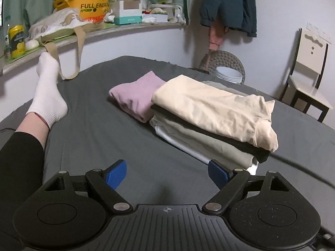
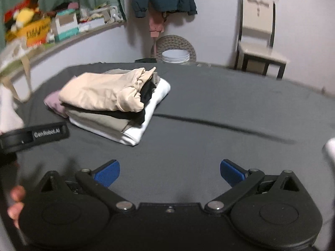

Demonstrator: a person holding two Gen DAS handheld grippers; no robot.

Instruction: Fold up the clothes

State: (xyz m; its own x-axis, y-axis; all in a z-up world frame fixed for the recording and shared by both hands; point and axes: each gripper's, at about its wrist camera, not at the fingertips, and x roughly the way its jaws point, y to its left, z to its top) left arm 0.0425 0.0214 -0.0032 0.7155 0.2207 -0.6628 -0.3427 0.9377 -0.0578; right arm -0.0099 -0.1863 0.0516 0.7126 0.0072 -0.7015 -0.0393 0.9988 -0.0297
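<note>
A socked foot and leg are seen stretched along the left side of the grey bed. Just right of it, toward the far middle, a folded pink garment lies touching the stack. The stack is built of a white piece at the bottom, a beige one, a black one and a cream top uppermost, its collar end somewhat bunched. No unfolded clothing is seen on the bed, so the folding is judged nearly or wholly done; perhaps only the pink piece is left to be set on the stack.

The left gripper is held low near the stack's near corner, fingers spread wide and nothing between them. The right gripper is likewise spread and empty over bare sheet, right of the stack.

A dark cable is laid across the sheet right of the stack and could be snagged. A cluttered shelf at far left, a hanging jacket, a bucket and a chair at far right are kept well apart from the work
</note>
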